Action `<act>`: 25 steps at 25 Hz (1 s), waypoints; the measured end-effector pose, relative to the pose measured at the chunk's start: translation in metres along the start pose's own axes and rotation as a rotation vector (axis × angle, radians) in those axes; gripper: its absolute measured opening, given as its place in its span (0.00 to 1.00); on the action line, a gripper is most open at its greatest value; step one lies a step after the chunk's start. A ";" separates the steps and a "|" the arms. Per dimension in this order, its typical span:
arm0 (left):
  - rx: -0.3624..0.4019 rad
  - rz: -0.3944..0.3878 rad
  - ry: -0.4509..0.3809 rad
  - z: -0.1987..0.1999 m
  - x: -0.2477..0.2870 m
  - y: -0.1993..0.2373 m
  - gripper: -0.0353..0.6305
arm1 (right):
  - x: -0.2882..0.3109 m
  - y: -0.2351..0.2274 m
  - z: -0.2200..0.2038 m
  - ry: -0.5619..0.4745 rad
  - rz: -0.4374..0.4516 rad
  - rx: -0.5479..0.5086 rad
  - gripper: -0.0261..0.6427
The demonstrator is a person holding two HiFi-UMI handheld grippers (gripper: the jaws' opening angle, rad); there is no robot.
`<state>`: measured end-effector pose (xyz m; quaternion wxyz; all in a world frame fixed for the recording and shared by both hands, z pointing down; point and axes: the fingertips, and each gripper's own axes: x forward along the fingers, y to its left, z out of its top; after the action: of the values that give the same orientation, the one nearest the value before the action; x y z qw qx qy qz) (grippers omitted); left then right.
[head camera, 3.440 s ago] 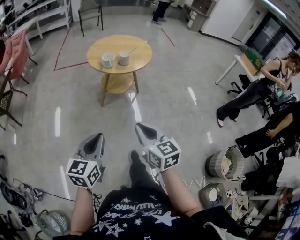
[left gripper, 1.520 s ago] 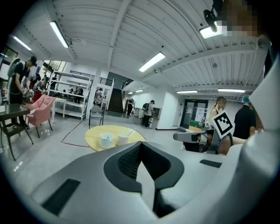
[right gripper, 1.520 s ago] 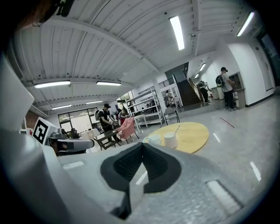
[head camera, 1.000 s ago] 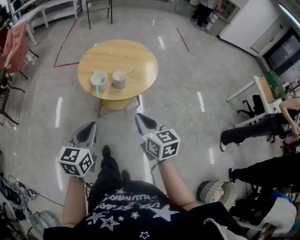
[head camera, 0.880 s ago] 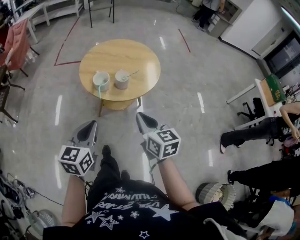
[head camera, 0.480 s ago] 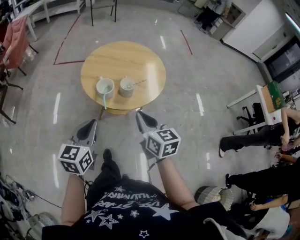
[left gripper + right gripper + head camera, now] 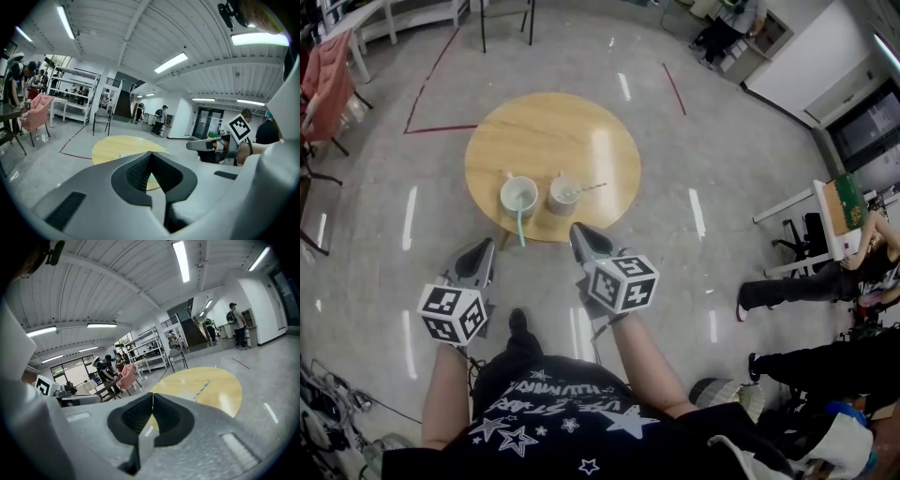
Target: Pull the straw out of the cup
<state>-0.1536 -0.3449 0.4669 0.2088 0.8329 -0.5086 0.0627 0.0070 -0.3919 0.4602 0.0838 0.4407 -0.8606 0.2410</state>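
Nearer the table (image 7: 553, 131) now, I'm approaching, left gripper (image 7: 477, 251) and right gripper (image 7: 581, 234) both closed on nothing; next, open around a straw (image 7: 520, 228).

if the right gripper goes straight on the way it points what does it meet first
Probably the near rim of the round table, with the right-hand cup just behind it. Depth is unclear, so the right gripper might reach the cup first.

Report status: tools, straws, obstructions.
Left tool, right tool shut, empty. Green straw in left cup, second straw in right cup, untouched. Nothing blocking the table.
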 end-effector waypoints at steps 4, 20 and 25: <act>-0.046 -0.008 0.038 -0.009 0.014 0.019 0.06 | 0.021 0.003 -0.008 0.079 -0.003 0.011 0.04; -0.063 -0.059 0.077 -0.004 0.046 0.065 0.06 | 0.105 0.041 -0.041 0.293 0.050 -0.045 0.33; -0.069 -0.059 0.078 -0.002 0.051 0.079 0.06 | 0.122 0.047 -0.060 0.381 0.039 -0.068 0.33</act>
<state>-0.1982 -0.4172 0.5068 0.2591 0.8367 -0.4771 0.0715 -0.1075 -0.4272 0.5404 0.2553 0.3671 -0.8452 0.2927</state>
